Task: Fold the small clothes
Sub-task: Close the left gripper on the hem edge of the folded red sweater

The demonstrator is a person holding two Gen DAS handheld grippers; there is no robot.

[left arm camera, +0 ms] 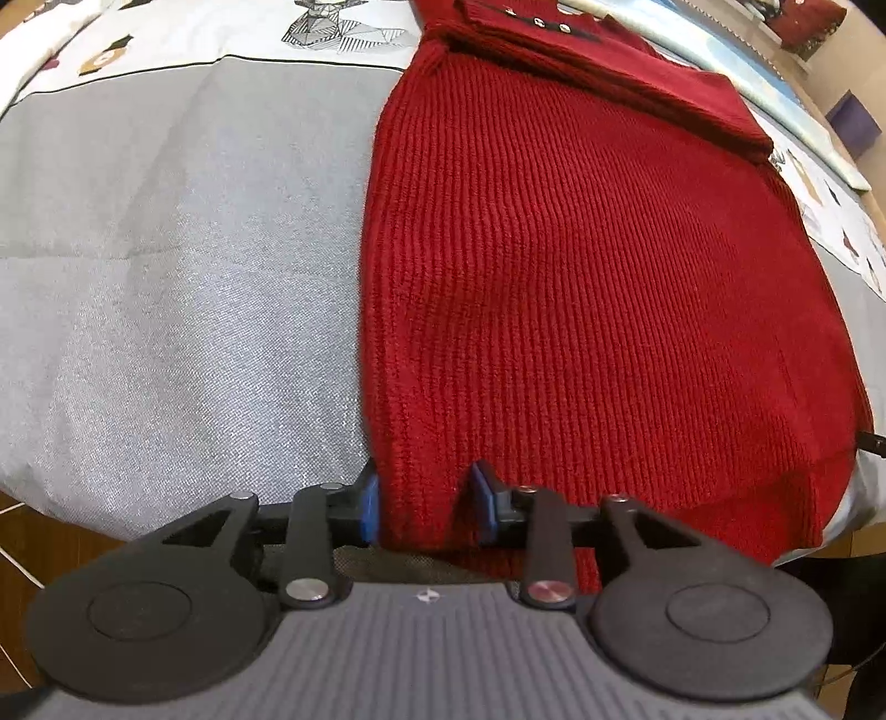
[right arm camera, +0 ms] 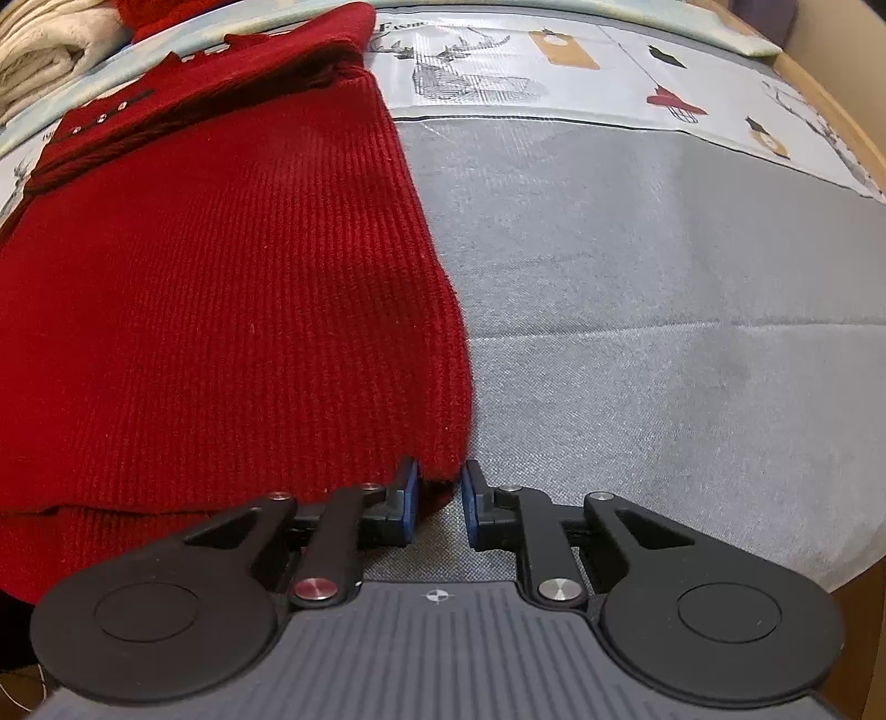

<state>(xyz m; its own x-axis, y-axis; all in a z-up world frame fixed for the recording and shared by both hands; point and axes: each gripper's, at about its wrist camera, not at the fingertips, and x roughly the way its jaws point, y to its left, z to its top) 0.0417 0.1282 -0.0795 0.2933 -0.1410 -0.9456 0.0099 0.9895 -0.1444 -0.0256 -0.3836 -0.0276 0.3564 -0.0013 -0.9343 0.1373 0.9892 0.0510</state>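
A red ribbed knit sweater (left arm camera: 581,266) lies flat on the grey cloth (left arm camera: 177,288), its sleeves folded across the top near a row of small buttons (left arm camera: 548,23). My left gripper (left arm camera: 425,507) stands at the sweater's near left hem corner. Its blue pads (left arm camera: 370,507) are parted, with slack hem fabric between them. In the right wrist view the same sweater (right arm camera: 221,288) fills the left half. My right gripper (right arm camera: 439,498) sits at the near right hem corner, its blue pads (right arm camera: 411,498) slightly apart around the corner tip. Both point steeply down.
The grey cloth (right arm camera: 664,332) has a white border printed with deer and lanterns (right arm camera: 470,77) along the far side. Folded cream fabric (right arm camera: 39,50) and more red fabric (left arm camera: 803,22) lie beyond it. The wooden table edge (right arm camera: 847,138) curves at the right.
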